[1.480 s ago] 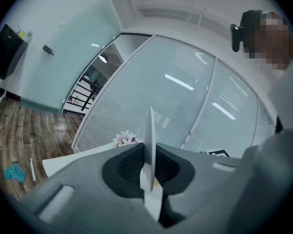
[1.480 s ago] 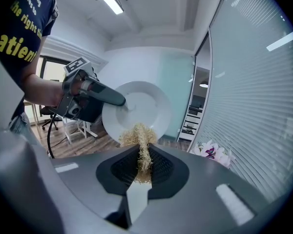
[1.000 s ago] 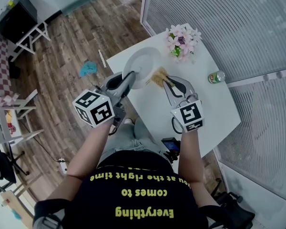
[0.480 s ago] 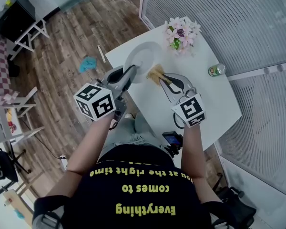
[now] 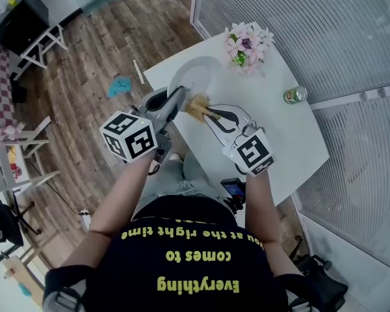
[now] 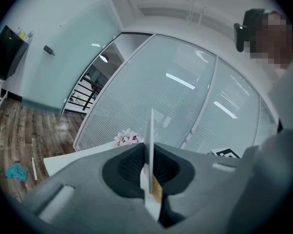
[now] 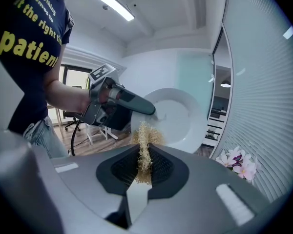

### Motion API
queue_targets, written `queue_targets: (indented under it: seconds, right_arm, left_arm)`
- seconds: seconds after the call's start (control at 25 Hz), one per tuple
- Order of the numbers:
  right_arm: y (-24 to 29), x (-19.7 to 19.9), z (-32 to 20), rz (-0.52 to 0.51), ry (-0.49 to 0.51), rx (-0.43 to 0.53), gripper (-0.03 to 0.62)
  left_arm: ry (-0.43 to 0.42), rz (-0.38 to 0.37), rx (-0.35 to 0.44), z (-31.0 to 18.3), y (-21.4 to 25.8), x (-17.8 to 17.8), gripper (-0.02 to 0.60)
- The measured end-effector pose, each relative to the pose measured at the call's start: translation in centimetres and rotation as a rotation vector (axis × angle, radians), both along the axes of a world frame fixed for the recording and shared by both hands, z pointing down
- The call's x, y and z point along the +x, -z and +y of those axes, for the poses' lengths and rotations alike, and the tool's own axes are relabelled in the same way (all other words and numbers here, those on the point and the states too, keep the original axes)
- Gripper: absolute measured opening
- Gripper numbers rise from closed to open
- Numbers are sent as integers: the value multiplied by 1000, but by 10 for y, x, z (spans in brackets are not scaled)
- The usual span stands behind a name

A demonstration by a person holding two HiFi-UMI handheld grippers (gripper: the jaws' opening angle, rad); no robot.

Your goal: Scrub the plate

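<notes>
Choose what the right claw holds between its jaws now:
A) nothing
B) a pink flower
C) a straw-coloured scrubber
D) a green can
C: in the right gripper view the right claw is shut on the straw-coloured scrubber, whose tuft stands in front of the plate.

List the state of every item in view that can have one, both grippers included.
plate: lifted off the table, tilted up, gripped at its rim.
scrubber: clamped, at the plate's lower rim; contact unclear.
left gripper: shut on the plate.
right gripper: shut on the scrubber.
can: standing on the table.
flowers: standing on the table.
</notes>
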State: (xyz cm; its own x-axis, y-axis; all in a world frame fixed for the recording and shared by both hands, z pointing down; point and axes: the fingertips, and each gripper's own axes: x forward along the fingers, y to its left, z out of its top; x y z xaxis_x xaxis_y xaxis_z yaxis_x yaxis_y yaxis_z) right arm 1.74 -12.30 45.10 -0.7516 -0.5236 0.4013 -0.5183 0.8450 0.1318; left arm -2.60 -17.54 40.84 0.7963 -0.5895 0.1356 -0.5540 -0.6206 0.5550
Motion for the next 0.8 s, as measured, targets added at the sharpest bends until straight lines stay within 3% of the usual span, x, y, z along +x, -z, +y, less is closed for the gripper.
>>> queue_targets:
  seconds: [0.28,0.56,0.8]
  right_arm:
    - [7,-26,18,8,116,41,32]
    - [2,-13,12,54,92,65,32]
    - [-6,1,5,198,45,154,32]
  left_arm:
    - [4,12,-2,1,2,-3,19]
    - [-2,15,-7,2,0,0,18]
    - [4,7,-5,2,0,-2,20]
